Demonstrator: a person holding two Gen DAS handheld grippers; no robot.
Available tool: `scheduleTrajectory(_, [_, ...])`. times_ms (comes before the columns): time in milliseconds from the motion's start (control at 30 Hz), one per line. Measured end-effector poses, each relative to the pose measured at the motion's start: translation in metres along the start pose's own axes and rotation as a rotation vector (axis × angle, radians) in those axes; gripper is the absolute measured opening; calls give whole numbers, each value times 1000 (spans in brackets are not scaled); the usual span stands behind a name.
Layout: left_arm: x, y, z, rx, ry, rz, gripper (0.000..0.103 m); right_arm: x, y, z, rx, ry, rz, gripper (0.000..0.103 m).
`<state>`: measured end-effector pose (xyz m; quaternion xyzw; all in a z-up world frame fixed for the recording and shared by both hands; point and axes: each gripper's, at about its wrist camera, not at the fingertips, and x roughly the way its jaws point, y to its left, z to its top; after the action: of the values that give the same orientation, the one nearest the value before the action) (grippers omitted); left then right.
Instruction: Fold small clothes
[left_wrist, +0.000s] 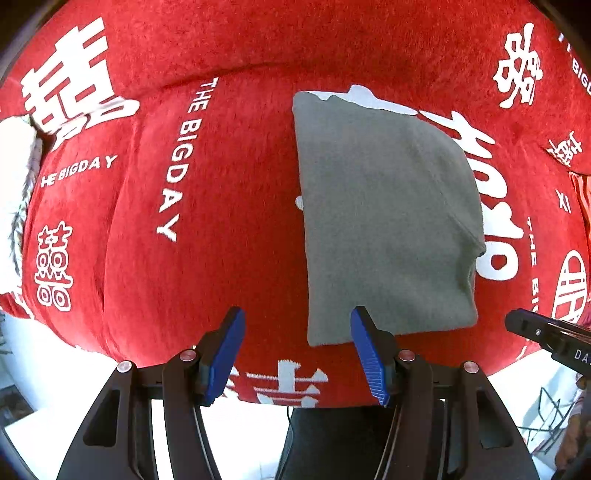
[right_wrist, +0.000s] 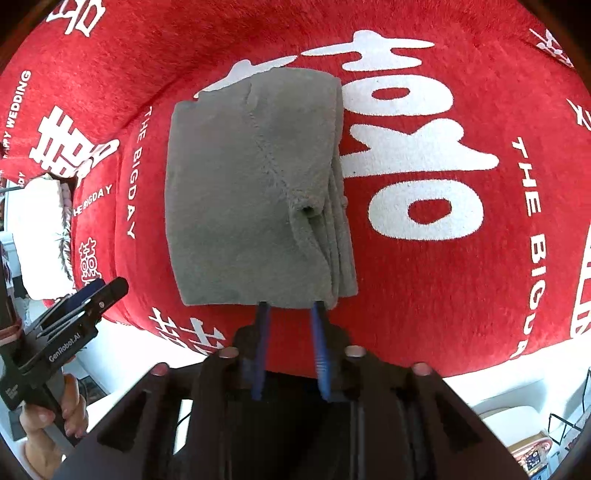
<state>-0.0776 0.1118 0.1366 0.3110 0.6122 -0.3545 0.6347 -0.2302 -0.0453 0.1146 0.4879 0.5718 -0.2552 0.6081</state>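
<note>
My left gripper (left_wrist: 297, 354) hangs above the red cloth (left_wrist: 229, 184) that covers the table, pointing almost straight down, its blue pads (left_wrist: 227, 354) spread wide with nothing between them. The right-hand pad overlaps the near left corner of the grey garment (left_wrist: 384, 221) in this view, but I cannot tell that it touches the fabric.

The grey garment lies folded into a compact, roughly rectangular stack on the red cloth, close to the table's near edge and partly covering one of the big white printed characters (left_wrist: 491, 221). In the right wrist view its layered folded edges show along the right side, with a seam running diagonally across the top layer and a small puckered hole near that side.

My right gripper (right_wrist: 291, 325) is released: its blue pads stand apart just at the garment's (right_wrist: 255, 184) near edge, with no cloth pinched between them. The left gripper (right_wrist: 88, 299) also shows in that view, over the near left corner of the table, with my hand (right_wrist: 55, 417) wrapped around its handle.

A white fluffy thing (right_wrist: 40, 236) sits at the left edge of the red cloth (right_wrist: 443, 295).
</note>
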Motion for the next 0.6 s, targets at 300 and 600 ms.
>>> scheduleTrajectory(300, [-26,8,-5,-24,-56,-22,101,-25,20,0,-17,-53,-26,48])
scheduleTrajectory(600, [-29,24,-1,-61,-61,-31,101,-36,33,1,-19,-114,-77,79])
